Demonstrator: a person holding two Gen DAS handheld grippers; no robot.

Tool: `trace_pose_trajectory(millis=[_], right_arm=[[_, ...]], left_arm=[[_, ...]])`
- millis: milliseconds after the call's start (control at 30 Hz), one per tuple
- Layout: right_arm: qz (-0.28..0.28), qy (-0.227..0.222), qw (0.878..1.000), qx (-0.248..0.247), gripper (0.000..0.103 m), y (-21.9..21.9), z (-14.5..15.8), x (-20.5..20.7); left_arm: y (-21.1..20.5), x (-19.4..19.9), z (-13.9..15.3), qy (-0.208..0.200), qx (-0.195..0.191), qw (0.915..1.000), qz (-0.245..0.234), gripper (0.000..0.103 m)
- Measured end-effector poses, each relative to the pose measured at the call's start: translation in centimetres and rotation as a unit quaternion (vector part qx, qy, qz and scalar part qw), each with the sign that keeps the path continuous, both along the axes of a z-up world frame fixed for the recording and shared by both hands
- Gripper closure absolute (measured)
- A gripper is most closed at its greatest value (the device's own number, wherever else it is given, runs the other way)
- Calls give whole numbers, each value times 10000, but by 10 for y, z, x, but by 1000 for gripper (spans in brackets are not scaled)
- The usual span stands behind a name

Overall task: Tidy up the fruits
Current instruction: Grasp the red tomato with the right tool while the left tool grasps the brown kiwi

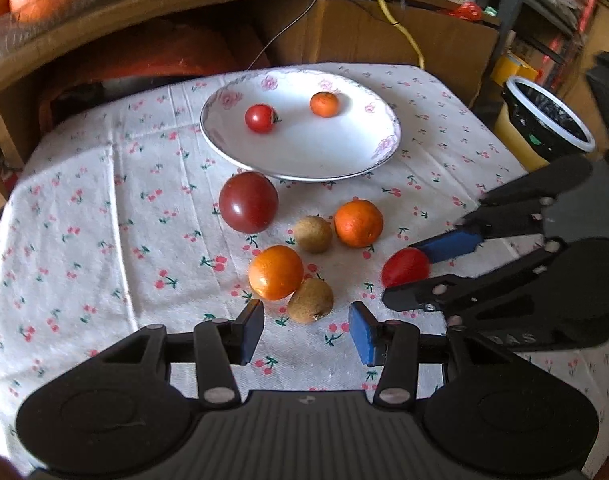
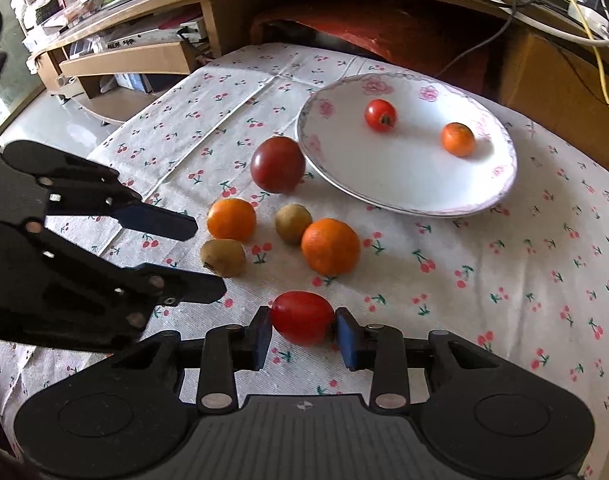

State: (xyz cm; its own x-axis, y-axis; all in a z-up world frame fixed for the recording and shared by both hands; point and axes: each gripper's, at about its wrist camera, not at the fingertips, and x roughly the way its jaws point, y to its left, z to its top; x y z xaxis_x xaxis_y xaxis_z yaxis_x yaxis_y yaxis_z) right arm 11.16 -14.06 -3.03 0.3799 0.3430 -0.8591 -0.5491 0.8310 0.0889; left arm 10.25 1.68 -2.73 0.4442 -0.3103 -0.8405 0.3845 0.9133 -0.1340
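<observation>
red tomato between the right fingers

the right gripper (image 2: 303, 334) has its two blue pads on both sides of a small red tomato (image 2: 303, 317). the pads touch it, so it is clamped on the tomato. the tomato sits low on the cherry cloth (image 2: 504, 280), near the front edge of the table.

the left gripper (image 1: 306, 330) has its fingers wide apart with nothing between them. it hangs just above the cloth, right in front of a brown kiwi (image 1: 310, 300).

a white plate (image 1: 304, 160) with pink flowers on its rim sits farther back. in it lie a little red tomato (image 1: 260, 118) and a little orange (image 1: 324, 104), apart from each other.

on the cloth in front of the plate is a big dark red tomato (image 1: 248, 202), just beside the rim. near it are two oranges (image 1: 358, 223) (image 1: 275, 272) and a second kiwi (image 1: 313, 234). the near orange touches the near kiwi.
</observation>
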Motion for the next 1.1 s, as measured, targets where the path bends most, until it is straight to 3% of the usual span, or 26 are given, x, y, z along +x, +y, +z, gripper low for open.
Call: trace_pose_trajectory(millis=[300,467,800,1100], right_arm=[[-150,-86,9998,34,73,-16,5,0],[-134,-122,9998,-50,73,-18,4,-1],[82,-77,9998,-184,73,-13,0,-6],[84,-62,9998,-176,72,-13,-2,-4]], left_arm=[[-20,1,-8,-110,241,9996,26,51],[-26,-3,-9,-210,450,9987,-64,69],[-34,-12,-7,-216,566,9972,-439,69],[-33,-11,-7,-190,496,9976,-455,66]])
